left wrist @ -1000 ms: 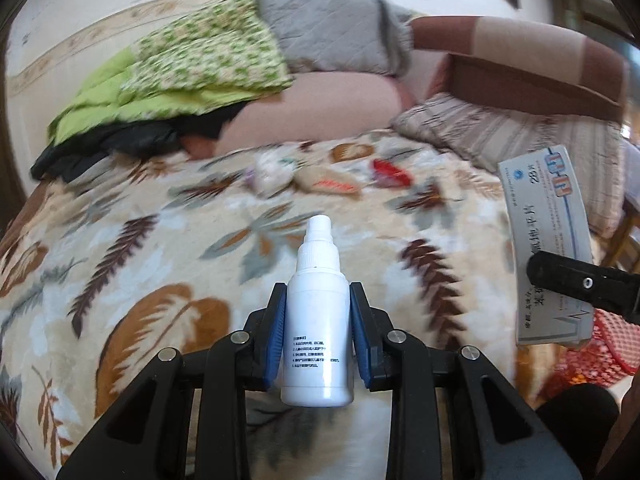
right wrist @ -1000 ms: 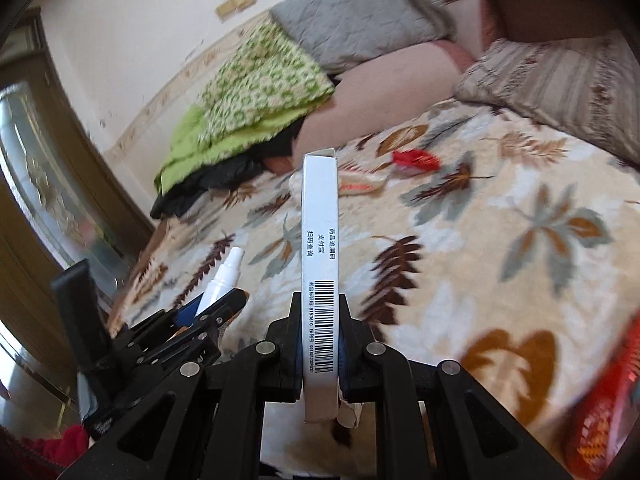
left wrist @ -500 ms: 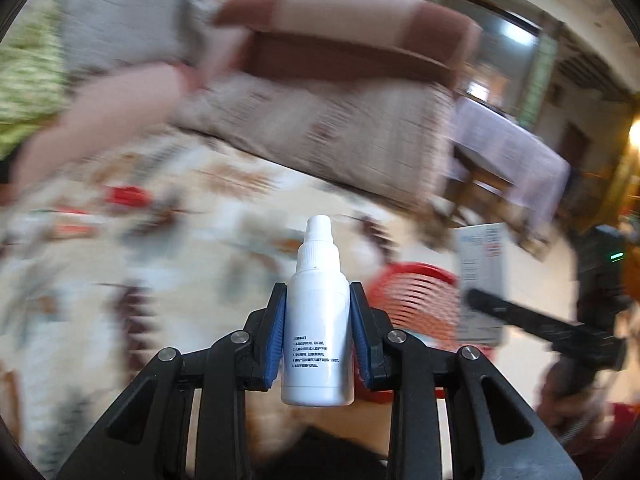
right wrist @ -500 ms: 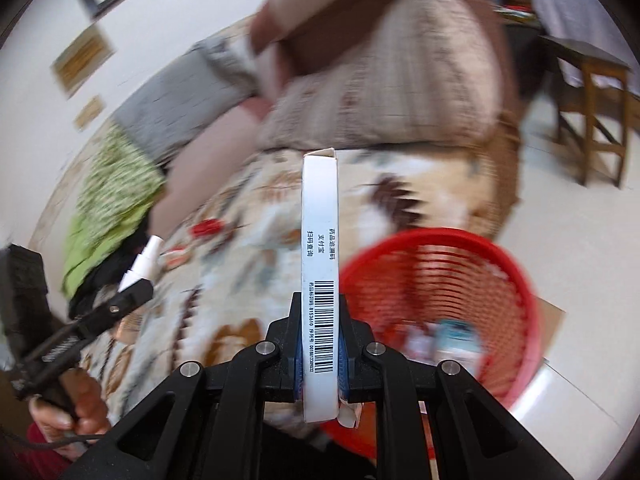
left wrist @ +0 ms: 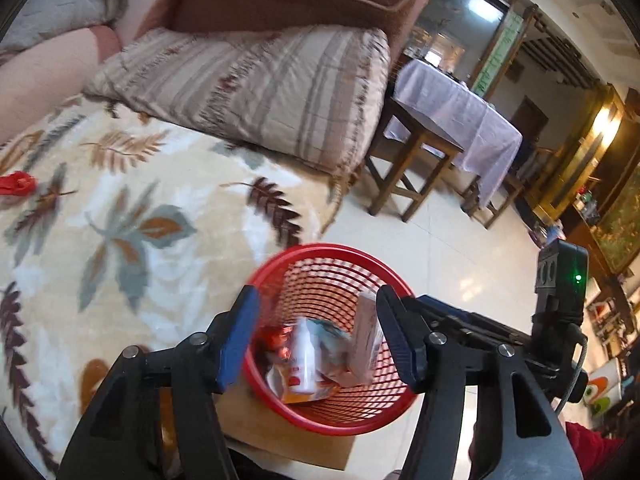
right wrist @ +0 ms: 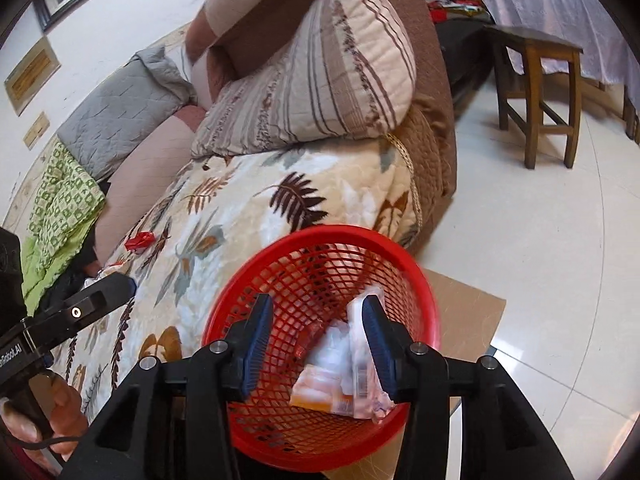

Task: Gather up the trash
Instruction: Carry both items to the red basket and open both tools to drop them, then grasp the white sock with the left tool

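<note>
Left claw (left wrist: 318, 342), right claw (right wrist: 316, 346): both now wide open, empty; bottle (left wrist: 303, 354) and box (right wrist: 359, 354) dropped into red basket (right wrist: 424, 280); wrapper (right wrist: 139, 240) on bed.

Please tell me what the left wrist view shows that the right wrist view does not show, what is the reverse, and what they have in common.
Only the left wrist view shows the whole cloth-covered table and the right hand-held gripper's body with a green light.

Only the right wrist view shows the green patterned blanket, the grey quilt and a hand gripping the left unit.

Both show the red basket below open jaws, with a white bottle and a box inside, the leaf blanket, the striped pillow and a red wrapper.
</note>
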Tool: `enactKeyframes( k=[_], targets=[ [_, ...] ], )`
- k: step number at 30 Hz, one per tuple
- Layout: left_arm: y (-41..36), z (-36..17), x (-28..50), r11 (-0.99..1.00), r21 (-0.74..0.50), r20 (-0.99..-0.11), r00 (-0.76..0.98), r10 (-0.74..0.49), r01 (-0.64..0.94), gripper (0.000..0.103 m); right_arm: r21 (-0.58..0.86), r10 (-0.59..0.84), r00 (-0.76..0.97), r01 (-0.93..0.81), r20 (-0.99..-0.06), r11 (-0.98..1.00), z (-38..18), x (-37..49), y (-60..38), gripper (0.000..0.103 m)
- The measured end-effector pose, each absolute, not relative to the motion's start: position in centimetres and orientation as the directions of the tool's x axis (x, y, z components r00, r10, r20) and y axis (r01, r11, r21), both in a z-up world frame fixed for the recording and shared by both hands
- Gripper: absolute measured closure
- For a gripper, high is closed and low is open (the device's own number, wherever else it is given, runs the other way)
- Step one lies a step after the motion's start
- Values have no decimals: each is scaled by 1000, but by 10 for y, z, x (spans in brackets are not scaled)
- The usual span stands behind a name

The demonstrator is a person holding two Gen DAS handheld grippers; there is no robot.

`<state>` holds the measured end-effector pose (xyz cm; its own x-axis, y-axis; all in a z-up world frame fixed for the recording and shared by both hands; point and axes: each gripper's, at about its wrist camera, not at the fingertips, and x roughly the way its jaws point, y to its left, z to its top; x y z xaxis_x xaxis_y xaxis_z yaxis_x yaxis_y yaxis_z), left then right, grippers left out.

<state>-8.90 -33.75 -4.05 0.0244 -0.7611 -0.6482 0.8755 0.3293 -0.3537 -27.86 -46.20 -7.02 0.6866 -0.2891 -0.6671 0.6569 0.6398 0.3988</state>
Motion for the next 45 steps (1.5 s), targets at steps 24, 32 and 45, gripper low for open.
enactKeyframes(
  k=[24,32,45],
  targets=[
    [-56,-46,105,876,-259,-723,519,-456,408,34,444,189,764,139,-617,885,-47,-39,-283,40],
    [-55,-47,202,928,-167,-722,600,-346,334,33,467,203,764,142,-612,873,-78,8,-260,40],
    [-109,-119,336,950,-125,-796,543,-268,287,69,467,253,752,82,-609,880,-90,27,-275,40]
  ],
)
